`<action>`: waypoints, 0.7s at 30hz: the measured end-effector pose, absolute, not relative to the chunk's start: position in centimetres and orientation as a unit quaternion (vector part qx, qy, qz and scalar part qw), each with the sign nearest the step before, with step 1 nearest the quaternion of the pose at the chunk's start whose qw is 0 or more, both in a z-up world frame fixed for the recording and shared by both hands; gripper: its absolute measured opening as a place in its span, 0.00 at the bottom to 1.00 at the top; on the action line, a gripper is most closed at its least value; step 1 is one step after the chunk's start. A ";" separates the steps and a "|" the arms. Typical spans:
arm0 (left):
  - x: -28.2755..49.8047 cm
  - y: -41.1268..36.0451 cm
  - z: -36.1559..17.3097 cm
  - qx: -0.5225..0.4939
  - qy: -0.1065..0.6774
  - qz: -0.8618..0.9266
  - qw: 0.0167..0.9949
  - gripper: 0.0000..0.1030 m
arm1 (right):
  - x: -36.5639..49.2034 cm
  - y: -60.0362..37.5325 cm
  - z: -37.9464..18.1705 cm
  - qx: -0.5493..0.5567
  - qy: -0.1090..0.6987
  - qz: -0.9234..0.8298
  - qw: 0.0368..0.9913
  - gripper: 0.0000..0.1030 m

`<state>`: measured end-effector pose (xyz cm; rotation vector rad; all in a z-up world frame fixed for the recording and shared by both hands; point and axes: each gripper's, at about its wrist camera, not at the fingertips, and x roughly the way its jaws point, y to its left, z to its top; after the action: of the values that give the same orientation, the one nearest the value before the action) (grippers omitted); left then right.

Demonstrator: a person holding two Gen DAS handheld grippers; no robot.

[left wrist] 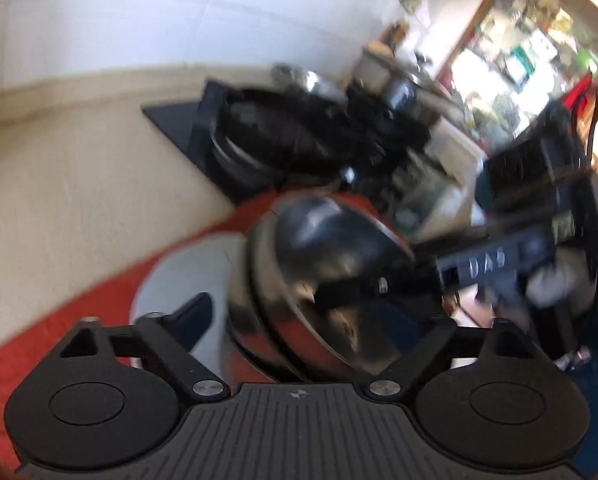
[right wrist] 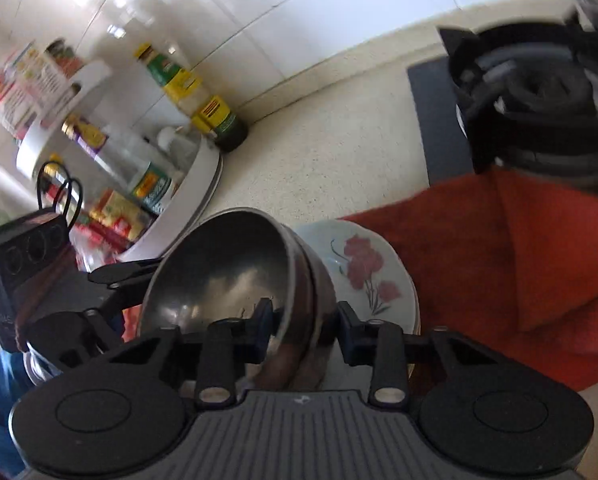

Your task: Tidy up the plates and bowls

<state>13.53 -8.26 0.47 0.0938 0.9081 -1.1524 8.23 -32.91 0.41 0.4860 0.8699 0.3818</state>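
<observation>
A white plate (right wrist: 363, 268) with pink flowers lies on a red cloth (right wrist: 539, 264) beside silver bowls (right wrist: 235, 268).

The bowls (right wrist: 239, 276) sit one inside another, tipped on their side on the cloth (right wrist: 519, 264). The plate (right wrist: 371, 268) lies just right of them, also on the cloth. The stove (right wrist: 539, 92) is behind, on the table (right wrist: 331, 152). Bottles (right wrist: 195, 92) stand far left by the wall.

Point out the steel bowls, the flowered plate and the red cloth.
steel bowls (right wrist: 227, 264): right wrist view, inside of the top bowl.
flowered plate (right wrist: 363, 264): right wrist view, on the printed pink flower.
red cloth (right wrist: 539, 264): right wrist view, bare middle of the cloth.
</observation>
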 end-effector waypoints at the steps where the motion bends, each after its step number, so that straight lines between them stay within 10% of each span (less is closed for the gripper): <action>1: 13.3 -8.5 0.3 0.054 0.417 -0.519 0.744 0.85 | 8.1 -32.7 0.8 0.216 0.414 0.186 0.864 0.31; 12: 13.0 -7.6 1.4 0.077 0.421 -0.534 0.729 0.72 | 9.6 -30.8 2.6 0.191 0.463 0.231 0.834 0.29; 21: 12.4 -2.4 2.9 0.036 0.418 -0.509 0.752 0.89 | 10.1 -32.1 0.5 0.253 0.501 0.207 0.801 0.37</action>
<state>12.39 -2.40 2.87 0.0783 0.9134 -1.1107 10.12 -32.13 0.46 0.5419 1.0749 0.4443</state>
